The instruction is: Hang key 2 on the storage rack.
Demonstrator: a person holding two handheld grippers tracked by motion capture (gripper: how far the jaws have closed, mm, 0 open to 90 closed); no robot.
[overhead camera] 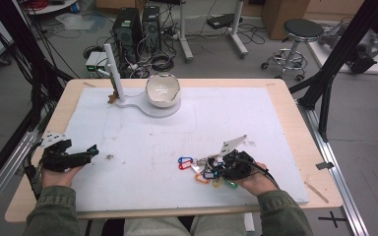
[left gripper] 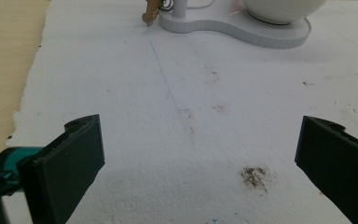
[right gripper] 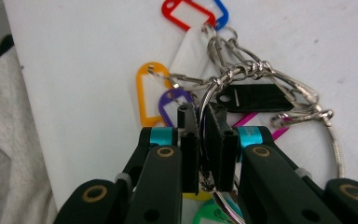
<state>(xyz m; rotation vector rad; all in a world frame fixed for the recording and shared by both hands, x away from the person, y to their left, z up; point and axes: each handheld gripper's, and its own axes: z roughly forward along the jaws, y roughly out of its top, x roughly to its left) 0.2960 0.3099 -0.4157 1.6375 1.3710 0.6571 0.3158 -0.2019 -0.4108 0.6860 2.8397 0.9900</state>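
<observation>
A bunch of coloured key tags (overhead camera: 197, 169) on a wire ring (right gripper: 336, 149) lies on the white foam sheet (overhead camera: 177, 132) at the front right. My right gripper (right gripper: 202, 114) is shut on the wire of that ring, which runs up between its pads. Red (right gripper: 186, 14), white (right gripper: 191, 51), orange (right gripper: 148, 93), purple (right gripper: 173, 100) and black (right gripper: 256, 98) tags fan out beyond the jaws. In the high view the right gripper (overhead camera: 221, 167) rests low on the sheet. My left gripper (overhead camera: 92, 151) lies at the front left, open (left gripper: 200, 135), with bare foam between its pads.
A white bowl (overhead camera: 163, 90) sits on a white stand base (overhead camera: 147, 105) with an upright post (overhead camera: 113, 73) at the back centre of the table. A small brown stain (left gripper: 256, 176) marks the foam just ahead of the left gripper. The wooden table edge (overhead camera: 295, 113) frames the sheet.
</observation>
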